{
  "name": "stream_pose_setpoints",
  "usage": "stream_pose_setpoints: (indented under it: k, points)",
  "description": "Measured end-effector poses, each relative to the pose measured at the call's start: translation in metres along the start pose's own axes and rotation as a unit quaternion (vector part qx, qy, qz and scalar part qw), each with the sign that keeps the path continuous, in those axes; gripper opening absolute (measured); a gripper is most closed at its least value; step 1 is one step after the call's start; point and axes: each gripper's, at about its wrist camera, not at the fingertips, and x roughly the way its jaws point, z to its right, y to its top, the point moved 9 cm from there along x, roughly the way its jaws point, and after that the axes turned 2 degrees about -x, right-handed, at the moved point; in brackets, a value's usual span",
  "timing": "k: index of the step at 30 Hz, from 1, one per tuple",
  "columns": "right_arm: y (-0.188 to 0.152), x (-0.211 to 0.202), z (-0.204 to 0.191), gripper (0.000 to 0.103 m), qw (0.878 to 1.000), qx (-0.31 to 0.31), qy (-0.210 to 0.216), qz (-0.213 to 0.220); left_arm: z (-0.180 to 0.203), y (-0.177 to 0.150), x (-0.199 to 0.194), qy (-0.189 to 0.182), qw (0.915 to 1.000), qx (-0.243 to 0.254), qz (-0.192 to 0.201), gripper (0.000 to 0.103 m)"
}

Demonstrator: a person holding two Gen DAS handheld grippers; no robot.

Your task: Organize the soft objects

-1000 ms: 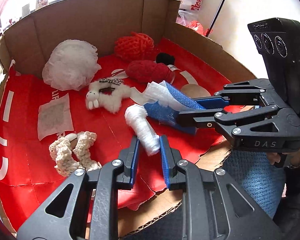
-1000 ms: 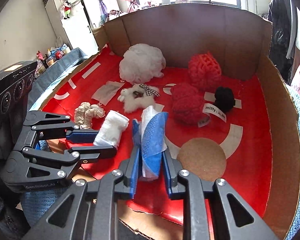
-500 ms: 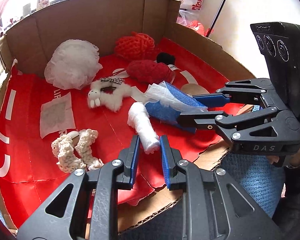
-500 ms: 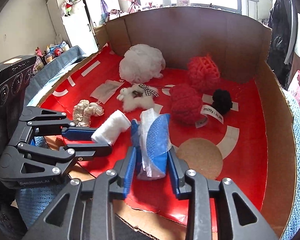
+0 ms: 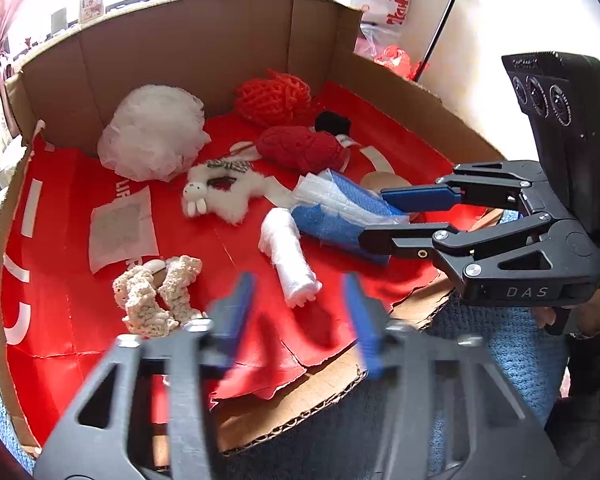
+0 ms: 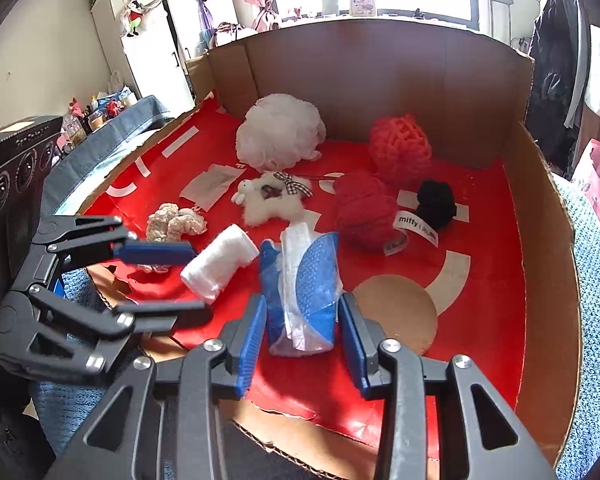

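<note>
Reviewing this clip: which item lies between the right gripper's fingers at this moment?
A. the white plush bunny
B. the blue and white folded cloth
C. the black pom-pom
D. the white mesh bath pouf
B. In the right wrist view the blue and white folded cloth sits between the opening jaws of the right gripper, its pads clear of the fabric on both sides.

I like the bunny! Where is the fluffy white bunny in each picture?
Left wrist view: the bunny lies left of centre, right of the white pouf.
Right wrist view: the bunny lies above centre, just below the pouf.
Shared landmark: the pouf.
</note>
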Motion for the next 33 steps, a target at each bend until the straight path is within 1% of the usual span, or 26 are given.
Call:
stream_pose_setpoints:
  k: [2, 3, 4, 6, 9, 11, 12, 17, 18, 21, 23, 24, 26, 27, 28, 30, 33]
  points:
    - [0.0, -0.002, 0.001, 0.041, 1.0, 0.002, -0.001, 0.002, 0.001, 0.001, -0.003, 0.001, 1.0, 0.002, 0.01, 0.055]
    - [0.001, -0.003, 0.0, 0.044, 1.0, 0.002, -0.001, 0.002, 0.003, 0.001, -0.005, -0.001, 0.9999, 0.004, 0.011, 0.055]
    - [0.001, -0.004, 0.0, 0.048, 1.0, 0.004, -0.001, 0.004, 0.003, 0.002, -0.007, 0.0, 0.9999, 0.004, 0.013, 0.055]
    - [0.002, -0.006, 0.0, 0.053, 1.0, 0.004, -0.002, 0.006, 0.005, 0.002, -0.01, -0.001, 0.9999, 0.005, 0.016, 0.055]
    - [0.002, -0.009, -0.001, 0.054, 1.0, 0.003, -0.004, 0.008, 0.007, 0.003, -0.017, 0.001, 0.9997, 0.007, 0.023, 0.055]
    - [0.002, -0.012, -0.001, 0.056, 1.0, 0.006, -0.005, 0.011, 0.008, 0.003, -0.021, 0.003, 0.9996, 0.007, 0.027, 0.059]
    - [0.002, -0.013, -0.002, 0.059, 1.0, 0.008, -0.005, 0.013, 0.009, 0.003, -0.023, 0.003, 0.9995, 0.006, 0.03, 0.062]
    - [0.003, -0.029, -0.003, 0.068, 0.999, 0.017, -0.01, 0.032, 0.01, 0.003, -0.036, 0.007, 0.9989, 0.001, 0.045, 0.064]
    - [0.004, -0.032, -0.004, 0.071, 0.999, 0.019, -0.013, 0.036, 0.01, 0.002, -0.039, 0.01, 0.9987, -0.001, 0.049, 0.067]
    - [0.006, -0.042, -0.005, 0.079, 0.998, 0.019, -0.029, 0.049, 0.007, 0.002, -0.045, 0.017, 0.9979, -0.01, 0.062, 0.068]
    - [0.007, -0.049, -0.005, 0.083, 0.997, 0.022, -0.037, 0.057, 0.005, 0.003, -0.052, 0.02, 0.9969, -0.019, 0.074, 0.073]
    - [0.008, -0.052, -0.004, 0.085, 0.997, 0.025, -0.04, 0.061, 0.004, 0.003, -0.054, 0.023, 0.9964, -0.023, 0.078, 0.075]
    - [0.009, -0.058, -0.003, 0.093, 0.996, 0.029, -0.057, 0.069, 0.0, 0.004, -0.061, 0.039, 0.9944, -0.031, 0.094, 0.076]
    - [0.011, -0.062, -0.003, 0.098, 0.994, 0.03, -0.068, 0.076, -0.002, 0.005, -0.063, 0.047, 0.9933, -0.035, 0.1, 0.078]
    - [0.012, -0.064, -0.002, 0.101, 0.993, 0.032, -0.075, 0.081, -0.003, 0.006, -0.064, 0.054, 0.9922, -0.039, 0.105, 0.083]
    - [0.014, -0.07, 0.001, 0.103, 0.991, 0.045, -0.086, 0.094, -0.009, 0.009, -0.069, 0.071, 0.9891, -0.052, 0.118, 0.09]
    - [0.016, -0.074, 0.006, 0.103, 0.986, 0.054, -0.114, 0.106, -0.018, 0.013, -0.073, 0.099, 0.983, -0.069, 0.138, 0.091]
